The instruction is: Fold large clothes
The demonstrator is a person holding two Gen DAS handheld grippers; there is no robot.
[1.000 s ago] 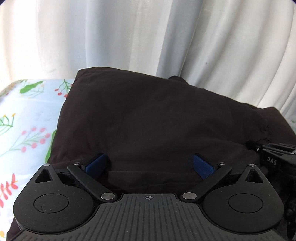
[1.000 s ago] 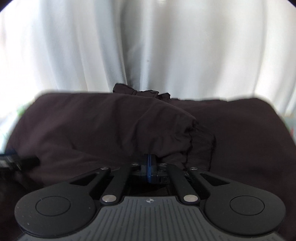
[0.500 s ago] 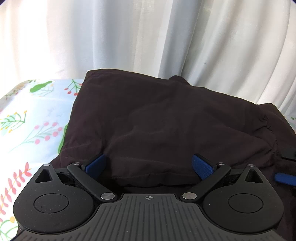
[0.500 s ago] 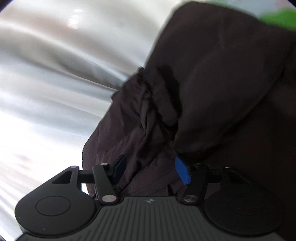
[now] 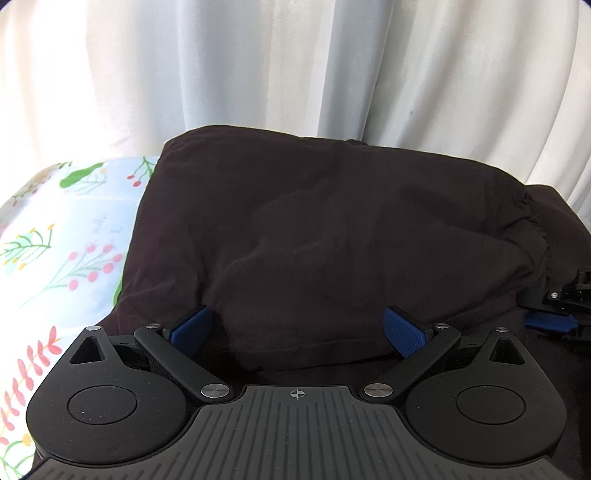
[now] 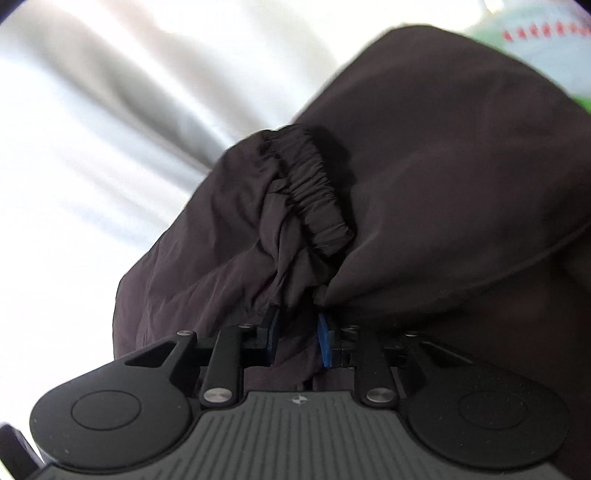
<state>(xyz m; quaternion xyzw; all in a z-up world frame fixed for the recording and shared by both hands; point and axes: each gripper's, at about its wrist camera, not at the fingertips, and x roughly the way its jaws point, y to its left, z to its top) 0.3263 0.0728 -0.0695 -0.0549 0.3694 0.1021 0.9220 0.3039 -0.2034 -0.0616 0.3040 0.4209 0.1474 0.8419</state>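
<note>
A large dark brown garment [image 5: 332, 221] lies folded in layers on a floral sheet. My left gripper [image 5: 297, 328] is open, its blue pads either side of the near fold edge, not pinching it. My right gripper [image 6: 297, 338] is rolled sideways with its jaws narrowed around bunched cloth below the elastic hem [image 6: 314, 192] of the garment [image 6: 424, 166]. The pads look partly closed on the fabric; full contact is not visible. The right gripper's tip also shows at the right edge of the left wrist view [image 5: 554, 314].
A light blue floral sheet [image 5: 62, 240] covers the surface left of the garment. White curtains [image 5: 295, 74] hang close behind it. The sheet also shows in the top right of the right wrist view [image 6: 535, 33].
My right gripper let go, rolled sideways, opened, then narrowed again around bunched cloth by the elastic hem. My left gripper stayed open and drew back slightly.
</note>
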